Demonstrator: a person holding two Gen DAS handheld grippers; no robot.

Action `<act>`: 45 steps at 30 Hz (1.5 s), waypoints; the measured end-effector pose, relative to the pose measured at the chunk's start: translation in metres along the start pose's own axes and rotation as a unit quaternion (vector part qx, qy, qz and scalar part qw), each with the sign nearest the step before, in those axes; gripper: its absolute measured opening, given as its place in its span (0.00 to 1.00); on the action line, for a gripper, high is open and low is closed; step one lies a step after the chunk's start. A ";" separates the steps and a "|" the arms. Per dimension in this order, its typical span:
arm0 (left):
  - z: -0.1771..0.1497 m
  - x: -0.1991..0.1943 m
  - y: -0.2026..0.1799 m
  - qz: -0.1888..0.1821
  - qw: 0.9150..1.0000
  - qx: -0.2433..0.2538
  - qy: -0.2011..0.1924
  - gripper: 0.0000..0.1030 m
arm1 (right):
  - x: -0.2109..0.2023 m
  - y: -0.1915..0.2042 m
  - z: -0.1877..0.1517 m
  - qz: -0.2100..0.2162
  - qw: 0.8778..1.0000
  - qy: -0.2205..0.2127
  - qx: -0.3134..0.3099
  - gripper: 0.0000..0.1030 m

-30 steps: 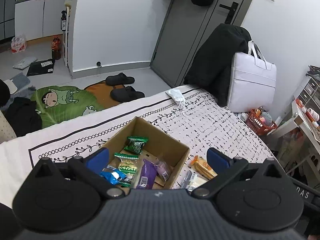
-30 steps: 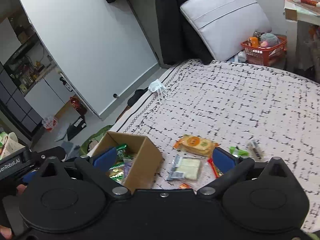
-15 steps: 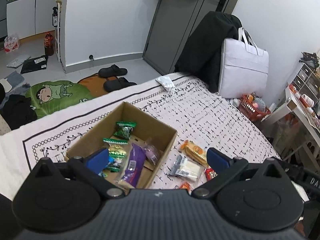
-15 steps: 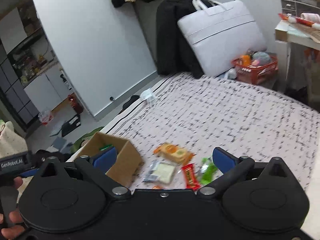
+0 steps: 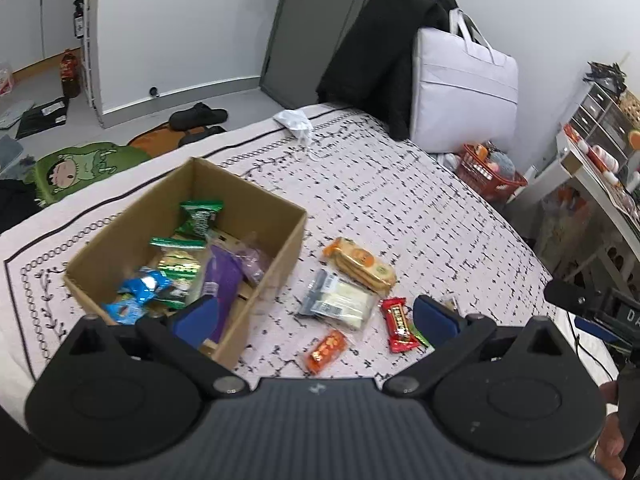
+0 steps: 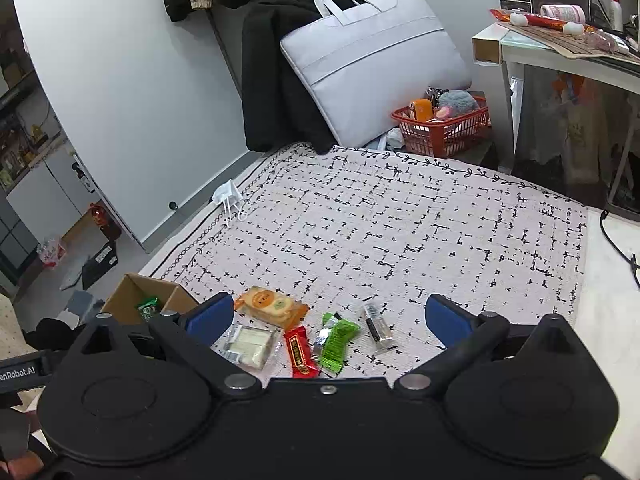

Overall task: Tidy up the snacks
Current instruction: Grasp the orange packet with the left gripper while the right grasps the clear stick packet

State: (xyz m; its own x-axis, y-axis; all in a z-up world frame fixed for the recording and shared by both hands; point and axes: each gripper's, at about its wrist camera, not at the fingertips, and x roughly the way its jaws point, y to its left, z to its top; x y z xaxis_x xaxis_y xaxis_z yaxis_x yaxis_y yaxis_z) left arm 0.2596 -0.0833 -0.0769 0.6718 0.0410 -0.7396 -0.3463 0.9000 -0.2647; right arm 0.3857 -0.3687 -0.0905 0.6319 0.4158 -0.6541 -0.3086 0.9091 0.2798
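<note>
Now both grippers hang above the bed, each with its jaws spread wide and nothing between them. Under the left gripper [image 5: 316, 316], a cardboard box [image 5: 280, 248] sits on the patterned bedspread [image 5: 420, 208], holding green, blue and purple snack packets. Just right of the box lie loose snacks: an orange cracker pack [image 5: 360, 266], a clear white pack [image 5: 340, 306] touching it on the near side, a red bar [image 5: 398, 324] and a small orange packet [image 5: 326, 351] nearest the camera. From the right gripper [image 6: 330, 320], a green packet [image 6: 338, 344] lies beside the red bar, with a clear sachet [image 6: 378, 328] further right. A white face mask [image 6: 228, 196] rests at the bed's far left edge.
</note>
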 end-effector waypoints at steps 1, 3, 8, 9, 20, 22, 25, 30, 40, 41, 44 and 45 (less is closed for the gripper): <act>-0.002 0.003 -0.003 0.000 1.000 0.004 0.001 1.00 | 0.002 -0.002 -0.001 -0.002 1.000 0.002 -0.001 1.00; -0.005 0.010 -0.008 -0.003 1.000 0.011 0.006 1.00 | 0.005 -0.005 -0.003 -0.009 1.000 0.006 -0.005 1.00; -0.018 0.031 -0.017 -0.018 0.999 0.024 0.032 0.98 | 0.017 -0.016 -0.008 -0.040 0.999 0.020 -0.006 1.00; -0.021 0.035 -0.019 -0.019 0.999 0.027 0.035 0.98 | 0.018 -0.018 -0.009 -0.045 0.999 0.021 -0.009 1.00; -0.046 0.075 -0.028 -0.021 0.997 0.046 0.058 0.89 | 0.050 -0.023 -0.019 -0.085 0.995 0.014 -0.053 1.00; -0.050 0.082 -0.028 -0.018 0.997 0.047 0.061 0.89 | 0.055 -0.025 -0.018 -0.085 0.995 0.017 -0.049 1.00; -0.054 0.092 -0.025 -0.011 0.997 0.047 0.059 0.88 | 0.064 -0.025 -0.018 -0.090 0.994 0.029 -0.054 1.00; -0.057 0.103 -0.023 -0.007 0.998 0.045 0.053 0.88 | 0.087 -0.027 -0.020 -0.076 0.993 0.081 -0.050 0.82; -0.062 0.135 -0.024 0.008 0.994 0.066 0.088 0.61 | 0.121 -0.020 -0.024 -0.065 0.989 0.125 -0.055 0.63; -0.062 0.137 -0.022 0.010 0.994 0.065 0.090 0.59 | 0.125 -0.020 -0.024 -0.066 0.988 0.129 -0.055 0.61; -0.061 0.144 -0.019 0.016 0.993 0.066 0.095 0.52 | 0.133 -0.017 -0.025 -0.066 0.987 0.134 -0.059 0.58; -0.060 0.146 -0.018 0.019 0.993 0.065 0.095 0.50 | 0.136 -0.016 -0.025 -0.067 0.987 0.136 -0.060 0.58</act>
State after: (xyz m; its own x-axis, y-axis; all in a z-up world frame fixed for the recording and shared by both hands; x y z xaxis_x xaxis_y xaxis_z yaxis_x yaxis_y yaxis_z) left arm 0.3241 -0.1196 -0.2171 0.5196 0.0043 -0.8544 -0.2732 0.9483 -0.1614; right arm 0.4583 -0.3274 -0.2014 0.4643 0.2553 -0.8481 -0.3278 0.9391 0.1033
